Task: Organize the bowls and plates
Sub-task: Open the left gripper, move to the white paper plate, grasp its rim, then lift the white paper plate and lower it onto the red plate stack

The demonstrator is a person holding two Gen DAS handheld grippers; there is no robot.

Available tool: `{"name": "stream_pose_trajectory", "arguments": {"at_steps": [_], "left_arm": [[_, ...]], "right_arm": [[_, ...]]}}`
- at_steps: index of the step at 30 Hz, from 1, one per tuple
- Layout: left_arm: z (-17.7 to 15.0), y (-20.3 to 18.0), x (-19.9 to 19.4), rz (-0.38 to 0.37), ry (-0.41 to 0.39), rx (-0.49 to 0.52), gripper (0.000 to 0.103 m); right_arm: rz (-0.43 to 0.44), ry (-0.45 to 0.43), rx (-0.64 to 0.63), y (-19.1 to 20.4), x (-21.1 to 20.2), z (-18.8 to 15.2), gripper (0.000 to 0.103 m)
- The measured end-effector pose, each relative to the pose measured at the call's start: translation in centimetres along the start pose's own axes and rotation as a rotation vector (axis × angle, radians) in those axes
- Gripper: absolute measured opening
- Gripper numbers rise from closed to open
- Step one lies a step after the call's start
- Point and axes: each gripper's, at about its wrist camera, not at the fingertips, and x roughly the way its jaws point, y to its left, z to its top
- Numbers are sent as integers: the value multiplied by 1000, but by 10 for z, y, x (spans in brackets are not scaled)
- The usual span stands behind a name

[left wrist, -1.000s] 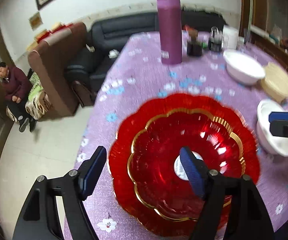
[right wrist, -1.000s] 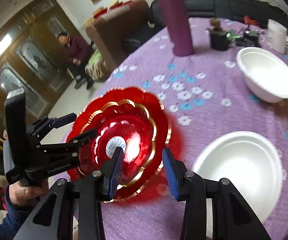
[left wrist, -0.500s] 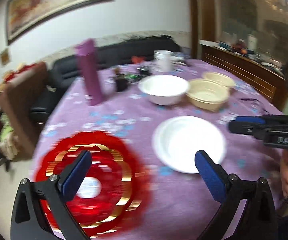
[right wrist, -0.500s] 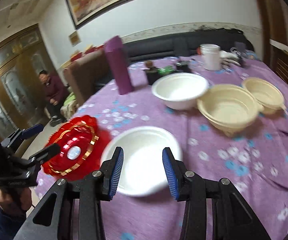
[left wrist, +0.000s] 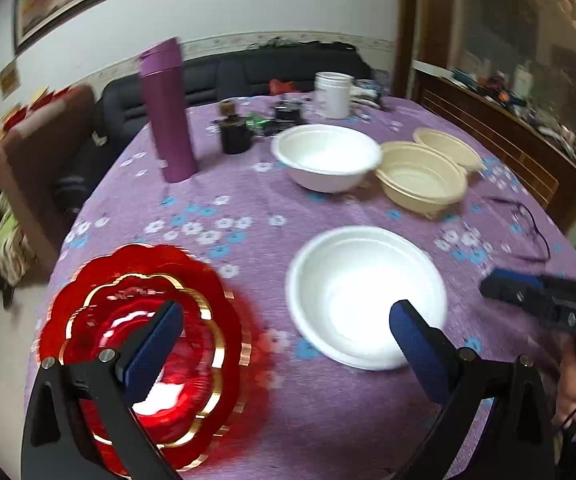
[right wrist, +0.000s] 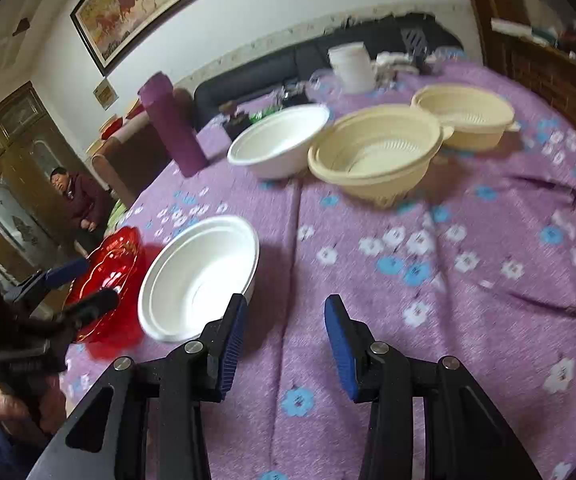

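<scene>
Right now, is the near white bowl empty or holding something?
Empty. The near white bowl sits upright on the tablecloth, and its inside shows only bare white surface.

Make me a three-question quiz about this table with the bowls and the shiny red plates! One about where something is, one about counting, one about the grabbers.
1. Where do the red plates sit?
A. near the table's edge, beside the near white bowl
B. inside a beige bowl
C. behind the purple bottle

2. How many white bowls are on the table?
A. one
B. two
C. four

3. What is the left gripper holding?
A. a red plate
B. a white bowl
C. nothing, its jaws are open

Answers:
1. A, they lie by the tablecloth edge next to the near white bowl.
2. B, that one plus the far white bowl.
3. C, only table shows between its fingers.
</scene>
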Motion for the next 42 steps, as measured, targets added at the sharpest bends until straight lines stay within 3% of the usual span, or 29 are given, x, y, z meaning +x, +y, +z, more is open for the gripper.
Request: {"name": "stream_pose_trajectory", "arguments": {"at_steps": [3,7,10,12,17,21,23,24,25,34,42], "left_arm": [[10,18,9,8,46,-50,99],[19,20,26,-30,100,-67,68],[24,13,46,-54,148,-53,52],[27,8,58,-56,172,-49,46],[31,-1,76,-57,204,-19,45],[27,-10,87,-72,244,9,28],[22,-18,92,-87,265,20,18],[20,-22,92,-77,266,29,19],[17,-26,90,-58,255,45,19],[5,-47,66,-142,220,47,19],[3,-52,57,-138,192,57,21]], "right_arm": [[29,16,11,3,5,0,44],[95,57,59,6,13,-1,44],[100,56,83,7,14,2,44],[101,56,100,6,15,3,44],[120,84,134,4,24,7,44],[138,121,134,9,39,5,42],[147,137,125,12,45,4,30],[150,141,123,13,48,3,17],[145,145,120,13,50,2,16],[89,81,114,3,25,7,12],[56,64,102,0,15,6,12]]}}
